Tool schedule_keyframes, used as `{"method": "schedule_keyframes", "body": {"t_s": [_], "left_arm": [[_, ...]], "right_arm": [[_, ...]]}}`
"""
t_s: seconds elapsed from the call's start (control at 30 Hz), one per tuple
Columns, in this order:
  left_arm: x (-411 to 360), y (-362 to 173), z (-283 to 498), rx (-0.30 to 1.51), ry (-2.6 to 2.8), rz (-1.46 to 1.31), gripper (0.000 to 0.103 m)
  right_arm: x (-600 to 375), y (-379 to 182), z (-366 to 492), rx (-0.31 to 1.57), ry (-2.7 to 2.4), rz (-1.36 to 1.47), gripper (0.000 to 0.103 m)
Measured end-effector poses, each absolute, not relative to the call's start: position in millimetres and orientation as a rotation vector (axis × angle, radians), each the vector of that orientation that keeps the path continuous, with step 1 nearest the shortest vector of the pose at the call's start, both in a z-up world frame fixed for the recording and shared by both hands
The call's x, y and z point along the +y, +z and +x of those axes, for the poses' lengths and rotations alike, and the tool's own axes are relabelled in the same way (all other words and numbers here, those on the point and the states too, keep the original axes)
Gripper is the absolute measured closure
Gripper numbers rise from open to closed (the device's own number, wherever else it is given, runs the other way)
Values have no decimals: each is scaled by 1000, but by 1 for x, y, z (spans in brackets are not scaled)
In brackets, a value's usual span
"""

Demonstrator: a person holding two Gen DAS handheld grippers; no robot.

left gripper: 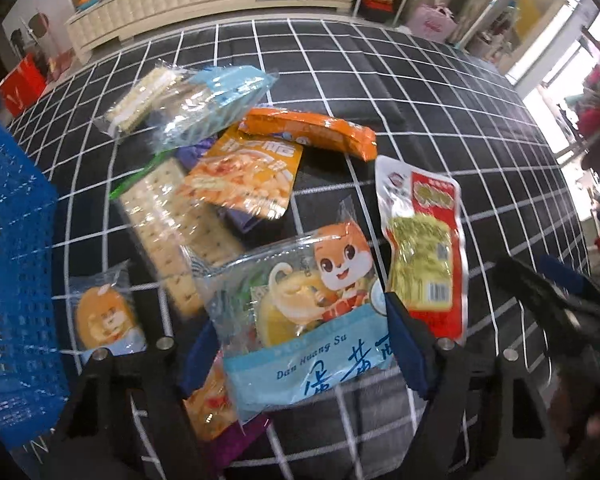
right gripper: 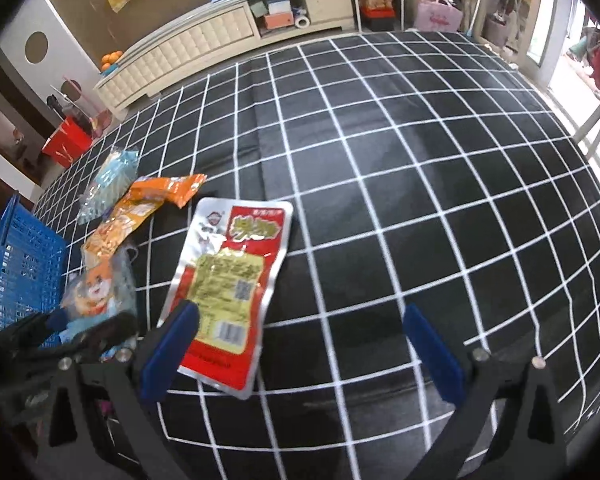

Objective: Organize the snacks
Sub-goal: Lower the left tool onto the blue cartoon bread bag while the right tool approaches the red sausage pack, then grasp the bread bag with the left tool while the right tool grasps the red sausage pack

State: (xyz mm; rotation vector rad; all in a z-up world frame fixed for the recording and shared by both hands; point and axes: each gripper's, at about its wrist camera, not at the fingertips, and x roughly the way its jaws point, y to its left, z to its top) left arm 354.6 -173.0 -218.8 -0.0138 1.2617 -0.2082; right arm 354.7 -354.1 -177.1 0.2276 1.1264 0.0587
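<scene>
Snack packets lie on a black cloth with a white grid. My left gripper [left gripper: 300, 344] straddles a light blue squirrel packet [left gripper: 312, 320]; its blue pads sit at the packet's two sides, and I cannot tell if they press it. A red and yellow packet [left gripper: 424, 248] lies just right of it. In the right wrist view my right gripper [right gripper: 300, 348] is open, its left pad over the lower edge of that red packet [right gripper: 232, 280]. A blue plastic basket [left gripper: 16, 280] stands at the left, also visible in the right wrist view [right gripper: 20, 272].
Behind lie a cracker sleeve [left gripper: 168, 224], an orange noodle packet [left gripper: 248, 176], a long orange packet [left gripper: 312, 128], pale blue wafer packets [left gripper: 204, 100] and a small round cake packet [left gripper: 104, 320]. A white cabinet [right gripper: 188, 48] stands beyond the cloth.
</scene>
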Motion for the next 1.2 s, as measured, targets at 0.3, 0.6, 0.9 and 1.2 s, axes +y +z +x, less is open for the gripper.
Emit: {"method": "schedule_keyframes", "body": {"t_s": [0.3,0.6,0.9,1.2], "left_arm": [[-146,-176,349,1126,-143,28,29],[-123,-182,367,1093,-126,25,29],[-116,-191,362,1109,-148,-21,29],[-119,-189,356,1110,-155,-32,29]], "right_arm": [[-303,-181,373,1156,75,183,0],[-271,-210,389,1221,37,114,0],[-284,-212,382,1164,55,142,37],[-287,-200,373,1132,117,141,70]]}}
